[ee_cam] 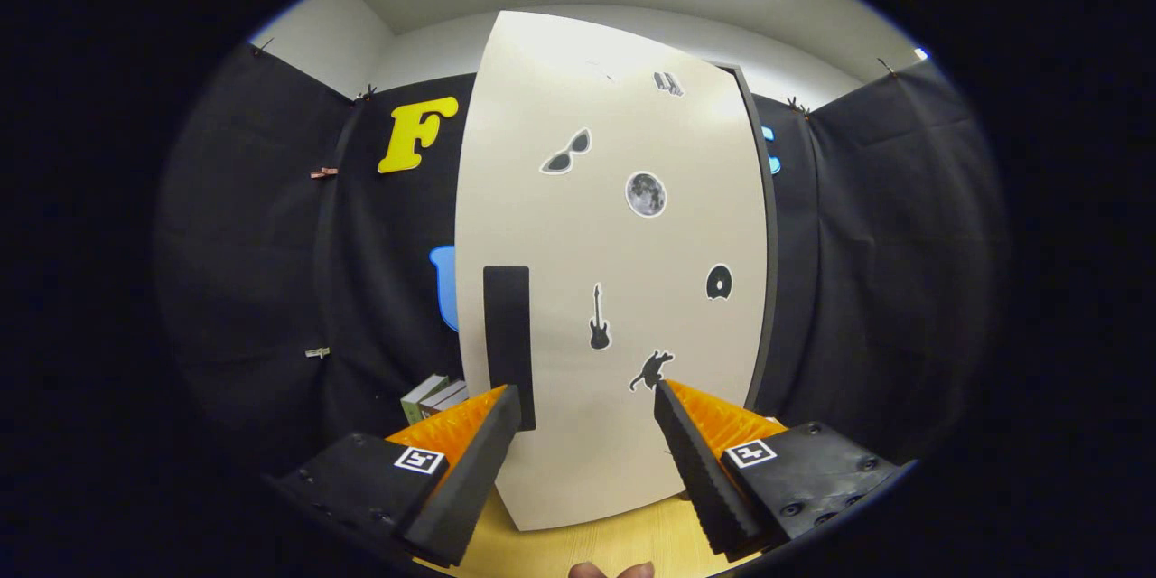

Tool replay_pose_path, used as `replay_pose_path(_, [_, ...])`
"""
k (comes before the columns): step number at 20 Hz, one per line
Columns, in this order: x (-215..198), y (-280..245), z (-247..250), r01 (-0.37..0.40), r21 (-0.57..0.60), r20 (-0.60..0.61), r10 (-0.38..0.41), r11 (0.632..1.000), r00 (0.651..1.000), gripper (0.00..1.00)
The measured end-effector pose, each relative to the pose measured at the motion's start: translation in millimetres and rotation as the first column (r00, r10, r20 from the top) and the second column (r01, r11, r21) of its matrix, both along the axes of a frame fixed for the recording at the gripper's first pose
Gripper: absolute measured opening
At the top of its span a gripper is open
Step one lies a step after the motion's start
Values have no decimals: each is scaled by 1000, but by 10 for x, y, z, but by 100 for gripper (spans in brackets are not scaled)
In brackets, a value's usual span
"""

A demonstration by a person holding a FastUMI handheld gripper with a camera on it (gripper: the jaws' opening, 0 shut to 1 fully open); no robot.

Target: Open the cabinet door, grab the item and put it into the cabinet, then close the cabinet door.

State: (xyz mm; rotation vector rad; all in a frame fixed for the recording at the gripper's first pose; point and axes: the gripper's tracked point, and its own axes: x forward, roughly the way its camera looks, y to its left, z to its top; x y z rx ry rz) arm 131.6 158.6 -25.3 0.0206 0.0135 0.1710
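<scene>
A black cloth wall (885, 271) is seen all around the back of the booth, and a pale room wall (316, 32) is seen above it. Small clips (323, 172) are pinned on the cloth at the left.

A tall white cabinet (614, 289) is stood in the middle, on a light wooden table (623, 542). Its door (560, 226) is shut and faces the camera. A dark edge (766, 235) is seen down the right side of the cabinet. A long black handle (508, 339) is fixed low on the left part of the door, standing straight up.

Small stickers are stuck on the door: sunglasses (566, 152) near the top, a round moon (646, 194) below them to the right, a black ring shape (719, 282), a guitar (599, 318) and a small dark animal shape (652, 370) near the bottom.

The gripper (587, 406) is held wide open, with nothing between its fingers. The left finger (470, 470) is seen just in front of the bottom of the handle; it cannot be told if they touch. The right finger (700, 470) is seen well apart from it, below the animal sticker.

A small stack of boxes (433, 397), green and grey, is seen on the table just left of the cabinet, behind the left finger. That may be the item to be put away.

A little bit of a hand (611, 570) is seen at the very bottom, between the fingers.
</scene>
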Motion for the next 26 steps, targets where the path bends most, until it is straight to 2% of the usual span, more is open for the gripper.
replay_pose_path(26, [-428, -529, 47, 12, 24, -7, -12, 1000, 1000, 97])
